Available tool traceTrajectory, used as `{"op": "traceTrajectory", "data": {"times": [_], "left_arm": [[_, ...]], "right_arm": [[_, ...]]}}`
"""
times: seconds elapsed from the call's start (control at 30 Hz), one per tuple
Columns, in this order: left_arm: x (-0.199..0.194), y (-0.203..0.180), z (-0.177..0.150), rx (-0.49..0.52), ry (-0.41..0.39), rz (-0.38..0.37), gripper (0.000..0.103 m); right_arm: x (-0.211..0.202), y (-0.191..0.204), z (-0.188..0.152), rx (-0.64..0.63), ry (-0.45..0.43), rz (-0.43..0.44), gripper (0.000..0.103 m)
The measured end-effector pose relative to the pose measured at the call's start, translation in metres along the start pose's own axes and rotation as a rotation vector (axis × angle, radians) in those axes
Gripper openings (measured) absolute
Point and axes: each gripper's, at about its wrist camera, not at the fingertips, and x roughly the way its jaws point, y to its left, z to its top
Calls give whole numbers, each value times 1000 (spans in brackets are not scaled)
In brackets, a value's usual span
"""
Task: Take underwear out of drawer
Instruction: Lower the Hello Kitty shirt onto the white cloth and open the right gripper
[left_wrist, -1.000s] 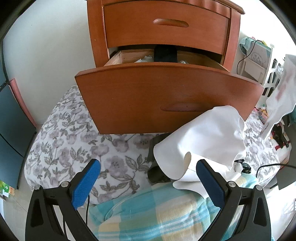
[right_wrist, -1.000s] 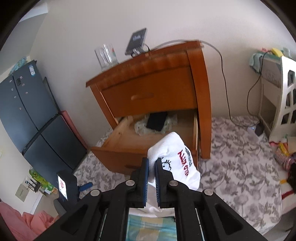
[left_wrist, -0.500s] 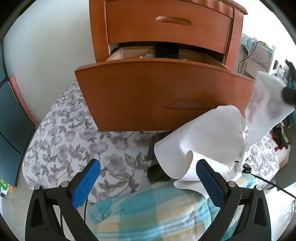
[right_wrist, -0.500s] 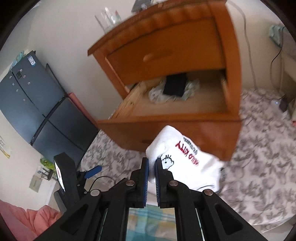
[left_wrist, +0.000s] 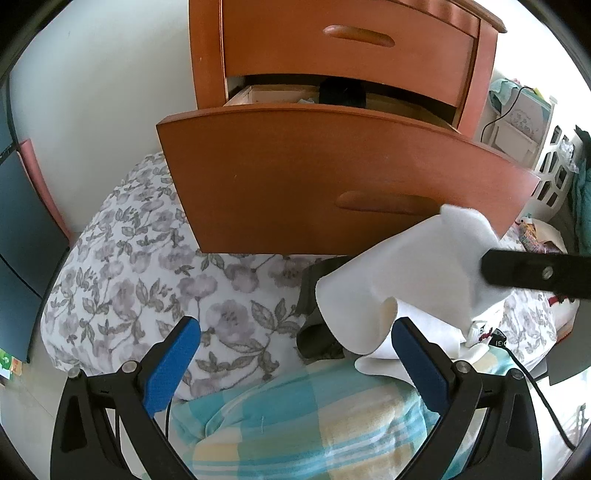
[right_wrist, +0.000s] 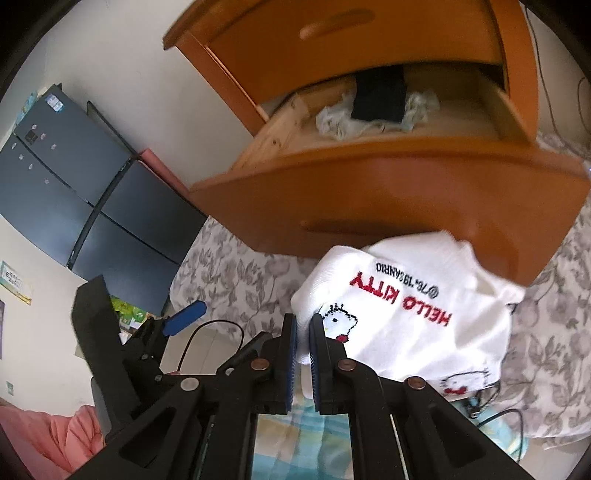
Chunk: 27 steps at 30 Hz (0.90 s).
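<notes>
The lower drawer (left_wrist: 332, 181) of the wooden nightstand stands pulled out. Inside it lie a black garment (right_wrist: 380, 98) and a pale crumpled one (right_wrist: 343, 123). My right gripper (right_wrist: 303, 332) is shut on white Hello Kitty underwear (right_wrist: 406, 310), held low in front of the drawer front. In the left wrist view the right gripper's black body (left_wrist: 535, 275) comes in from the right, with that underwear (left_wrist: 463, 232) over another white garment (left_wrist: 369, 295) lying on the bed. My left gripper (left_wrist: 295, 354) is open, low, just left of this pile.
A floral sheet (left_wrist: 140, 280) and a plaid blanket (left_wrist: 295, 424) cover the bed. A dark garment (left_wrist: 317, 336) lies under the white one, and a black cable (left_wrist: 532, 384) runs beside them. A white basket (left_wrist: 554, 173) stands right, a dark fridge (right_wrist: 74, 184) left.
My right gripper has come down from above the drawer with the white underwear, now in front of the drawer front over the pile. The left gripper has barely moved and stays open.
</notes>
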Motion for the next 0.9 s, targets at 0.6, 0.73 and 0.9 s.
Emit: {"op": "traceTrajectory", "data": {"times": [0.6, 0.73, 0.9], "left_arm": [[8, 3, -2, 0, 41, 6, 103], [10, 3, -2, 4, 46, 5, 103], [10, 3, -2, 4, 45, 5, 103]], "right_arm": [[35, -10, -2, 86, 75, 42, 11], [31, -6, -1, 65, 68, 22, 11], [23, -10, 0, 64, 54, -39, 27]]}}
